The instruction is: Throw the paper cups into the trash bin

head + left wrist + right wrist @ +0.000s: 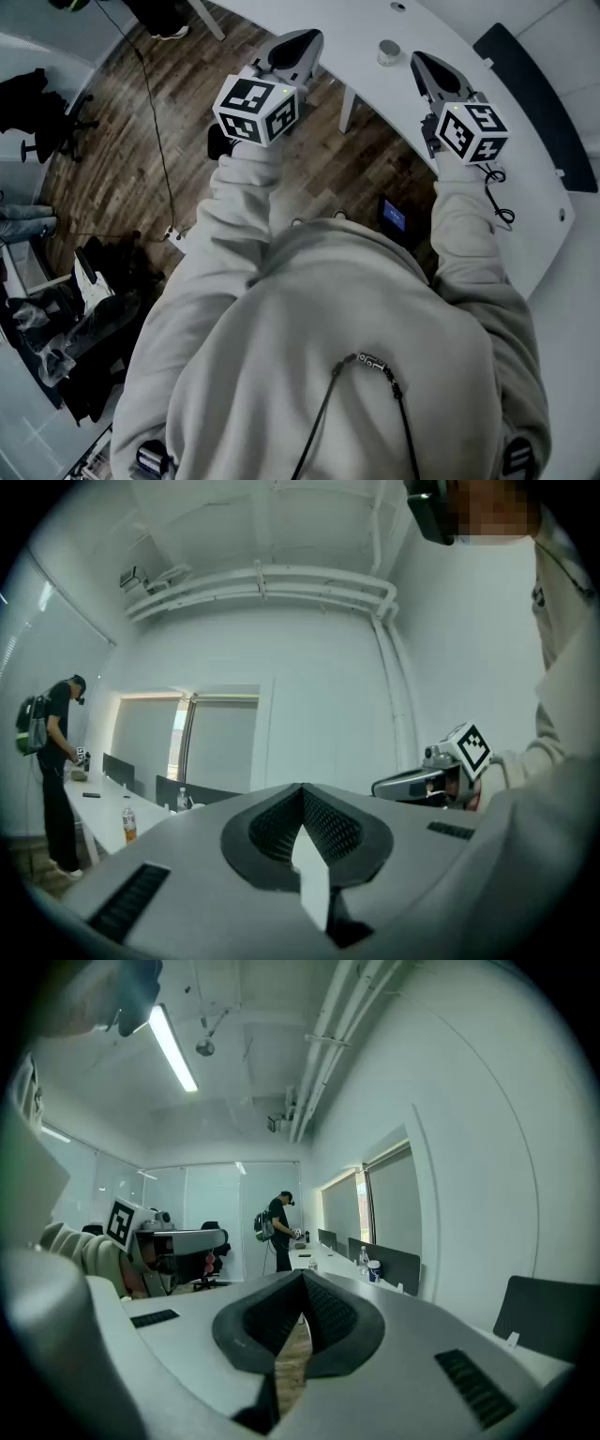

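I hold both grippers up in front of my chest, pointing away from me. The left gripper (305, 37) (302, 789) is shut with nothing between its jaws and hangs over the wooden floor. My right gripper (419, 58) (303, 1277) is also shut and empty, above the edge of the white table (487, 150). A small round cup-like thing (388, 52) stands on that table just left of the right gripper's tip. Farther down the desks stands a white cup (373, 1268). No trash bin shows in any view.
A person with a backpack (277, 1227) (52, 752) stands at the far desks. Bottles (128, 824) stand on a desk. Office chairs (47, 122) and dark bags (84, 309) sit on the floor at the left, with a cable (159, 141) across it. A dark screen (394, 216) lies below the table.
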{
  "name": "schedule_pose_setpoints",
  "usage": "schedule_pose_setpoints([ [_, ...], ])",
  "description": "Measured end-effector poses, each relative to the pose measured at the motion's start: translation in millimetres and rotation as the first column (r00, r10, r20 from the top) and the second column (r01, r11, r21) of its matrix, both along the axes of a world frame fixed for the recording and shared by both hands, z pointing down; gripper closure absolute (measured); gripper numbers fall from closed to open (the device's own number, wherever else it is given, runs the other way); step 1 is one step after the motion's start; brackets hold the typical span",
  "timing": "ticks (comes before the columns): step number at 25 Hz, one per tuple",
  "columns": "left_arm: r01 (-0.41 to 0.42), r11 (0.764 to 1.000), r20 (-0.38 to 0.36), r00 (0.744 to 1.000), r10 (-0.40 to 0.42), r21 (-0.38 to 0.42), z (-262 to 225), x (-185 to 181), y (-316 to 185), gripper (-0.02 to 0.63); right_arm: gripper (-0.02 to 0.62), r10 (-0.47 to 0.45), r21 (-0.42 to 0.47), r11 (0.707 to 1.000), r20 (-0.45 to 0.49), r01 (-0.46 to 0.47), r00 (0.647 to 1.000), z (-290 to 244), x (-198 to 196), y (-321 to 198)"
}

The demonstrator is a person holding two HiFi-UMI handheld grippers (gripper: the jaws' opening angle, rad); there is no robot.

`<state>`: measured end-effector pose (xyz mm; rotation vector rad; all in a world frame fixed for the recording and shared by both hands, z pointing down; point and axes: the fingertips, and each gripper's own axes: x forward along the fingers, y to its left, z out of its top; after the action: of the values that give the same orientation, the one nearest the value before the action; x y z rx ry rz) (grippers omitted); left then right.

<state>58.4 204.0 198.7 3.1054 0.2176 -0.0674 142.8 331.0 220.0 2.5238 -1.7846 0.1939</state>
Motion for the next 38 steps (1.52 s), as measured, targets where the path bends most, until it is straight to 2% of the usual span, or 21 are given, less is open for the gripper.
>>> schedule_pose_setpoints([
  [3,-0.022,1.0,0.01,1.0,0.022,0.003,4.9,-1.6,4.3,0.604,0.578,-0.011,-0.009,1.0,-0.02,0.011,1.0,-3.3,-8.0,-2.1],
  [6,-0.008,1.0,0.019,1.0,0.008,-0.013,5.9,-5.0,1.4,0.604,0.578,-0.007,-0.014,1.0,-0.024,0.007,1.0,-3.6,-10.5,-0.3],
  [11,0.033,0.999,0.043,0.998,-0.035,0.029,8.6,-3.2,-3.3,0.604,0.577,0.074,-0.013,0.997,-0.061,-0.075,0.995,-4.8,2.6,13.6],
  [13,0.044,0.999,0.039,0.998,-0.044,0.008,8.1,-4.7,-6.0,0.604,0.577,0.083,0.003,0.997,-0.051,-0.083,0.995,-6.8,2.8,15.1],
  [15,0.044,0.999,0.035,0.998,-0.044,-0.01,7.7,-6.7,-5.7,0.604,0.577,0.073,-0.001,0.997,-0.042,-0.073,0.996,-5.6,-0.4,14.3],
  [20,0.025,1.0,0.035,0.999,-0.025,0.0,9.3,-8.4,3.7,0.604,0.577,0.044,0.001,0.999,-0.018,-0.044,0.999,-3.4,-5.9,12.0],
  [24,0.066,0.998,0.038,0.997,-0.066,-0.002,10.0,-8.9,-2.5,0.604,0.577,0.036,0.012,0.999,-0.006,-0.036,0.999,-5.1,-4.6,11.0],
  [27,0.067,0.998,0.03,0.997,-0.066,-0.018,9.2,-7.5,-2.1,0.604,0.577,0.046,0.002,0.999,-0.012,-0.046,0.999,-3.7,1.2,11.6],
  [33,0.08,0.997,0.039,0.996,-0.08,0.016,8.2,-0.8,0.3,0.604,0.577,0.028,-0.006,1.0,-0.005,-0.028,1.0,-1.0,6.6,7.4],
  [38,0.079,0.997,0.034,0.996,-0.079,0.015,7.0,3.8,3.4,0.604,0.577,0.018,-0.016,1.0,-0.005,-0.018,1.0,2.7,11.7,7.4],
])
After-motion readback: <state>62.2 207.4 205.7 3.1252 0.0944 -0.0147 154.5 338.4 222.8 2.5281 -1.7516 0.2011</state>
